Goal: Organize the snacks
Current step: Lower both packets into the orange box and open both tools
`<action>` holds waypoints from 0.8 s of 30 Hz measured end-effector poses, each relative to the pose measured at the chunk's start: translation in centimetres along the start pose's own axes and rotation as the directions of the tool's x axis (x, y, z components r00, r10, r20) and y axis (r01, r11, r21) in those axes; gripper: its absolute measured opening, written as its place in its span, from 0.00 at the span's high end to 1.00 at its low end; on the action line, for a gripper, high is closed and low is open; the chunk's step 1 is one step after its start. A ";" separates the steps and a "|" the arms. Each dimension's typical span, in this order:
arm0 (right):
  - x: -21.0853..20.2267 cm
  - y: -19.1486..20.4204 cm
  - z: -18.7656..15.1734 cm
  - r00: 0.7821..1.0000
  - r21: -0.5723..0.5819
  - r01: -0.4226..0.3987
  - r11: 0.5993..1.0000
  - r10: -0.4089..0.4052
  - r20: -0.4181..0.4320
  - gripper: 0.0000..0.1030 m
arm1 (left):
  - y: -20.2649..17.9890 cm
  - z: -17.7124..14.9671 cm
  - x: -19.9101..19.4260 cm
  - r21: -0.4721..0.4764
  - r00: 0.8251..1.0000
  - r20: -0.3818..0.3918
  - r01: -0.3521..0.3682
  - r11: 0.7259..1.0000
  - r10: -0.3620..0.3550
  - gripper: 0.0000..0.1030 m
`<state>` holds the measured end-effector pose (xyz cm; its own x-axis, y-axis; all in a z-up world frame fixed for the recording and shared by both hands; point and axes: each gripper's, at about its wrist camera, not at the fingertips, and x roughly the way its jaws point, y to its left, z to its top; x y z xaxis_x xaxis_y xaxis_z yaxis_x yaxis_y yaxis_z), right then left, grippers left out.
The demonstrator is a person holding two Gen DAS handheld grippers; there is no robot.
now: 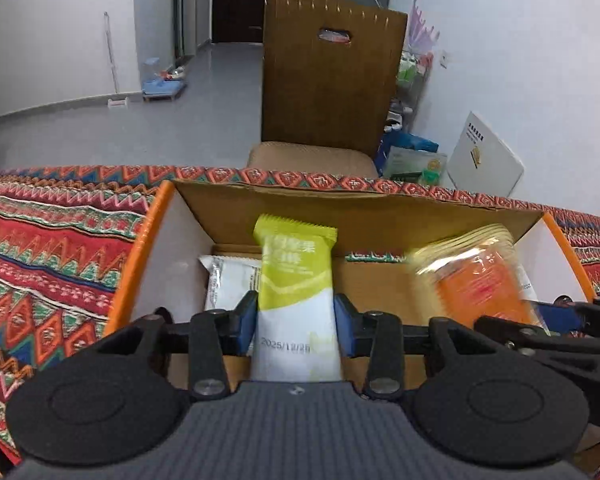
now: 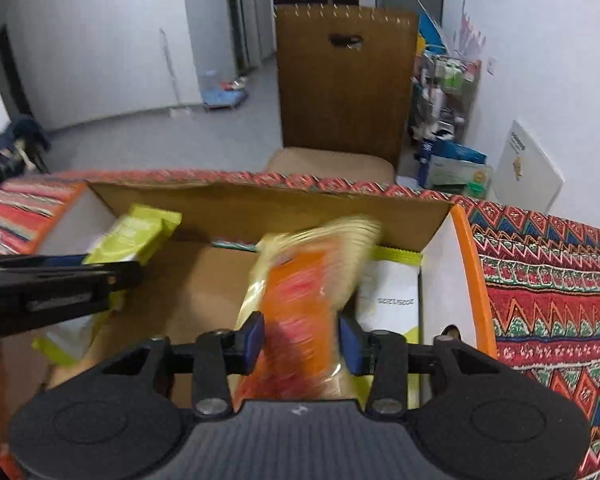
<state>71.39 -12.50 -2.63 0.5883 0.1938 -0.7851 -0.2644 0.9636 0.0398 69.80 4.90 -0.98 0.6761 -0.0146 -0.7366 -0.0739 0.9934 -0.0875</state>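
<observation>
Green-white snack bar [image 1: 296,280] upright, orange-yellow pkt [image 2: 300,300] tilted, both over cardboard box [image 1: 364,208].

Both wrist views look forward and slightly down from close behind their claws into the open box [image 1: 188,236], which fills mid-frame. Both share the box, the chair [image 2: 340,92] upper centre and the hallway beyond.

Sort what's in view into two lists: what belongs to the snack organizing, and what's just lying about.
Job:
left gripper holding green snack bar
right gripper holding orange snack pack
cardboard box
white packet

Lying about:
chair
patterned tablecloth
white board
</observation>
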 end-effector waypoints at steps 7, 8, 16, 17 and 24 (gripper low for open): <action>-1.3 -0.3 0.5 0.997 0.011 -0.017 1.000 0.017 0.076 0.29 | -0.1 0.7 -3.0 0.038 0.997 0.066 0.029 0.999 -0.032 0.36; -2.1 -0.5 0.6 0.996 0.013 -0.013 1.000 0.012 0.088 0.29 | 0.0 0.7 -3.7 0.033 0.997 0.062 0.040 0.999 -0.042 0.36; -12.1 -1.2 -0.2 0.986 -0.028 0.002 1.000 0.003 0.165 0.20 | 0.5 0.3 -13.6 0.078 0.992 0.101 0.061 0.995 -0.069 0.19; -13.6 -1.3 -0.5 0.985 -0.030 -0.001 1.000 0.006 0.171 0.18 | 0.5 0.1 -15.3 0.083 0.991 0.112 0.066 0.994 -0.075 0.18; -24.8 -1.3 -5.8 0.969 -0.074 -0.034 0.997 0.051 0.241 0.10 | 0.9 -4.1 -29.0 0.137 0.965 0.230 0.096 0.986 -0.126 0.02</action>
<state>52.77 -19.66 13.20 0.7409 0.2819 -0.6096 -0.3406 0.9400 0.0208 47.10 5.78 17.60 0.8305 -0.1128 -0.5456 0.0922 0.9936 -0.0651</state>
